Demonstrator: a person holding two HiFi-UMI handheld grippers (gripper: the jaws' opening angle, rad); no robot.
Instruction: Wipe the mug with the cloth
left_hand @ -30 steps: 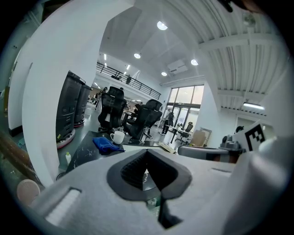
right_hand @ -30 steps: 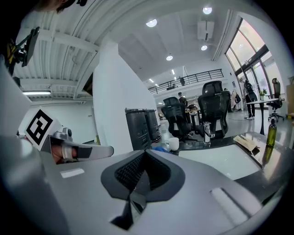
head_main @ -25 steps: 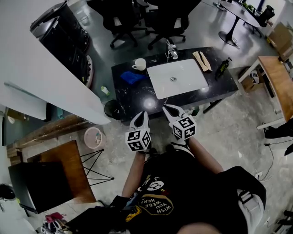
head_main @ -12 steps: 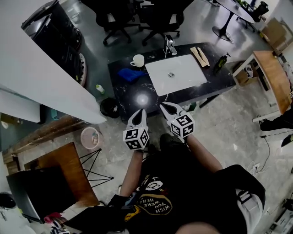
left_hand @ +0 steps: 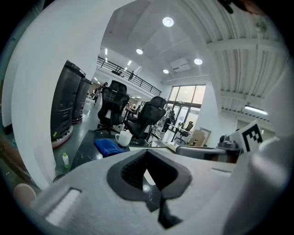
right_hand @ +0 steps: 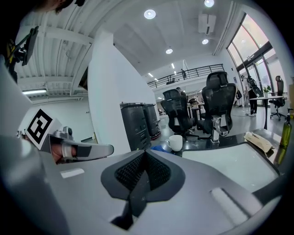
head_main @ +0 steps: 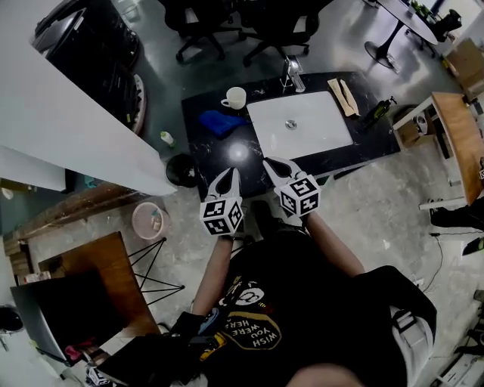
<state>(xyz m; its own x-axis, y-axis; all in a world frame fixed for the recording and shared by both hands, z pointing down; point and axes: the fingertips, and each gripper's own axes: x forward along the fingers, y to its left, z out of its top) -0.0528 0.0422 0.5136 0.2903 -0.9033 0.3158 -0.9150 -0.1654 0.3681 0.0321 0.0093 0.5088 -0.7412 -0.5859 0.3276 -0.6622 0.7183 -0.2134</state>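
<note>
Left gripper (head_main: 230, 175): jaws are seen closed together, nothing held.
Right gripper (head_main: 271, 163): jaws are pressed shut, empty.
Mug (head_main: 235, 97): white, set upright on the black counter (head_main: 214, 156), near the sink (head_main: 299, 125).
Cloth (head_main: 219, 122): blue, laid just beside the mug, well apart from both grippers.

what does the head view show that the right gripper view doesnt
Only the head view: the person's black T-shirt, the pink bucket, the black bin and the small green bottle on the floor left of the counter.

Only the right gripper view: the ceiling lights, the mezzanine railing, and a close look at the right claw, shut with nothing in it.

Both: the mug, the blue cloth beside it, the faucet, the white sink and the left claw.
</note>
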